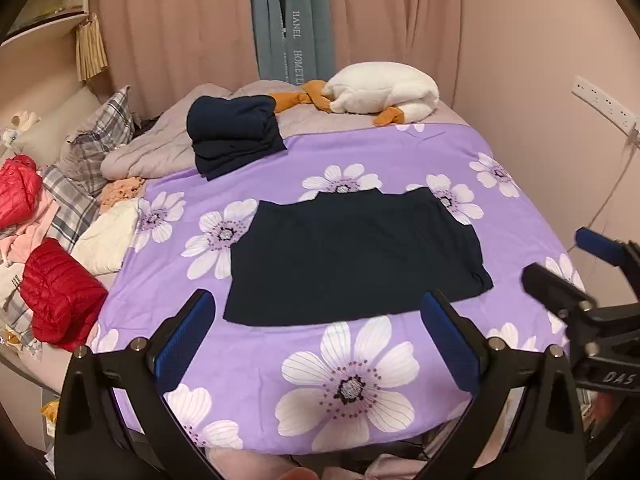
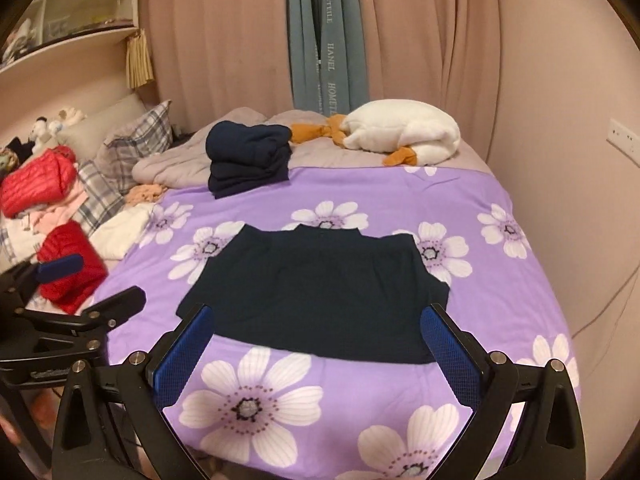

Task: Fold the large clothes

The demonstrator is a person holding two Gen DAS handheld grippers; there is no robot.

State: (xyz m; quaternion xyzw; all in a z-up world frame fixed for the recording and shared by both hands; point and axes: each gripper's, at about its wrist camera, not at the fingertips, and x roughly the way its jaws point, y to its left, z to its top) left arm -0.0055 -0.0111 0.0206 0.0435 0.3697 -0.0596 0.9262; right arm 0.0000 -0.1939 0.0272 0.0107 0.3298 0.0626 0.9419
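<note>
A dark navy garment lies flat on the purple flowered bedsheet, folded to a rough rectangle with its collar at the far edge. My left gripper hovers above its near edge, open wide, with nothing between the blue pads. My right gripper hangs over the same garment, also open and empty. Each gripper shows in the other's view: the right gripper at the right edge, the left gripper at the left edge. Neither touches the cloth.
A stack of folded navy clothes sits at the far left of the sheet. Red down jackets, a cream garment and plaid pillows crowd the left side. A white plush goose lies at the far end, before the curtains.
</note>
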